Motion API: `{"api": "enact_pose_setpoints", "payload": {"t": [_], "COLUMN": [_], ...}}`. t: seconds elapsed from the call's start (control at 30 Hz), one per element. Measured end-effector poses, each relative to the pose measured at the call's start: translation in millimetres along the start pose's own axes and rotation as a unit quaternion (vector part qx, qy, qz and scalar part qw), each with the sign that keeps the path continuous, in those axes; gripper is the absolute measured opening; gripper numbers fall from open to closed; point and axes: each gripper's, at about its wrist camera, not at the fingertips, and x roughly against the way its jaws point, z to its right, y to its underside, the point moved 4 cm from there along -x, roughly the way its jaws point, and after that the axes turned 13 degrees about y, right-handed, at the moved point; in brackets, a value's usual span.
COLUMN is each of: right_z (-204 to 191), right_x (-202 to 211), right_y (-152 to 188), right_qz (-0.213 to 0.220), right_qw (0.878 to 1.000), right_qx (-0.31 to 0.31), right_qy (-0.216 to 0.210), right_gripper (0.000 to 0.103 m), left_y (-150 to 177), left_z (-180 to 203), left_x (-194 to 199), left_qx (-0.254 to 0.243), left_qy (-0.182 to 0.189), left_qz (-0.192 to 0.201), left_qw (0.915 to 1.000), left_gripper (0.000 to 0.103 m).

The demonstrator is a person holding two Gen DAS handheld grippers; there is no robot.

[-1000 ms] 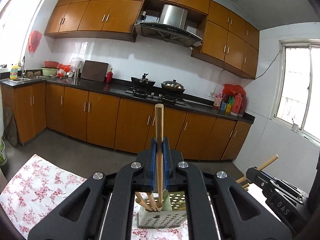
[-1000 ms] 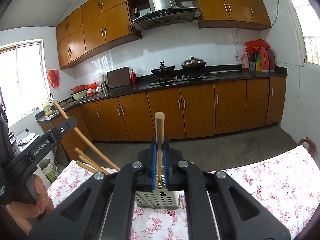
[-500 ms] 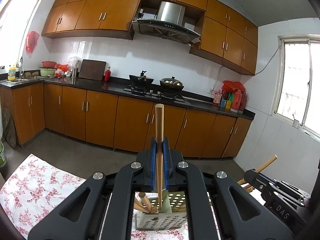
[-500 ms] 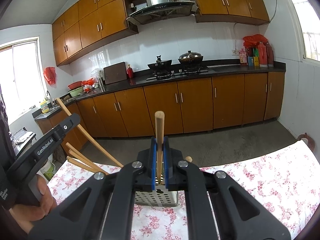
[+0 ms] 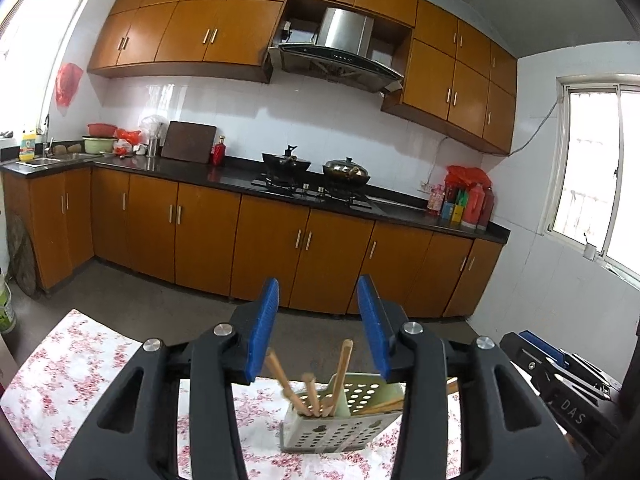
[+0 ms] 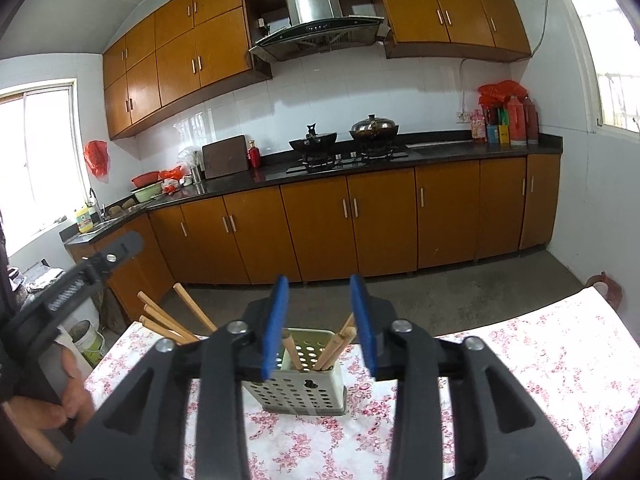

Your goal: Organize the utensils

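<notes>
A pale green perforated utensil holder (image 5: 340, 428) stands on the floral tablecloth; it also shows in the right wrist view (image 6: 298, 386). Several wooden chopsticks (image 5: 342, 376) lean inside it, and they show in the right wrist view too (image 6: 334, 346). My left gripper (image 5: 318, 332) is open and empty just above the holder. My right gripper (image 6: 320, 328) is open and empty above the holder from the other side. The left gripper's body (image 6: 72, 292) shows at the left of the right wrist view, the right gripper's body (image 5: 560, 384) at the right of the left wrist view.
The floral tablecloth (image 6: 540, 368) covers the table around the holder. More wooden sticks (image 6: 168, 316) jut up at the table's left edge. Kitchen counter with stove and pots (image 5: 316, 176) runs along the far wall, across a grey floor.
Both grippers have opened and let go of their chopsticks, which now stand in the holder. Both grippers sit a little closer to the holder.
</notes>
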Motion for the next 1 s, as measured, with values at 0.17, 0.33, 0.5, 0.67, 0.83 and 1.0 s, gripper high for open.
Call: {"api": "enact_pose_setpoints", "payload": {"t": [0.17, 0.33, 0.5, 0.67, 0.83, 1.0], "right_z": [2.8, 5.4, 6.6, 8.0, 7.9, 6.3], "right_x": [9.0, 19.9, 38.9, 78.3, 102.3, 112.6], "right_y": [3.7, 5.8, 7.7, 17.7, 41.2, 70.5], "right_qz": [0.005, 0.014, 0.037, 0.091, 0.090, 0.078], "right_qw": [1.000, 1.000, 0.998, 0.993, 0.993, 0.994], "right_qx": [0.005, 0.009, 0.015, 0.028, 0.033, 0.035], "right_qy": [0.011, 0.022, 0.039, 0.076, 0.068, 0.062], "right_gripper": [0.046, 0.059, 0.087, 0.099, 0.099, 0.099], "left_y": [-2.2, 0.5, 9.3, 24.9, 49.1, 73.8], "left_z": [-10.8, -22.8, -26.8, -16.6, -6.2, -4.7], "left_x": [21.4, 40.5, 56.6, 77.0, 93.9, 108.3], "left_qx": [-0.001, -0.004, -0.010, -0.047, -0.083, -0.084], "left_qy": [-0.012, -0.027, -0.029, -0.026, -0.036, -0.037], "left_qz": [0.006, 0.008, 0.000, -0.003, -0.011, -0.013], "left_qw": [0.9999, 0.9996, 0.9995, 0.9985, 0.9959, 0.9957], "left_gripper": [0.054, 0.065, 0.086, 0.101, 0.101, 0.101]}}
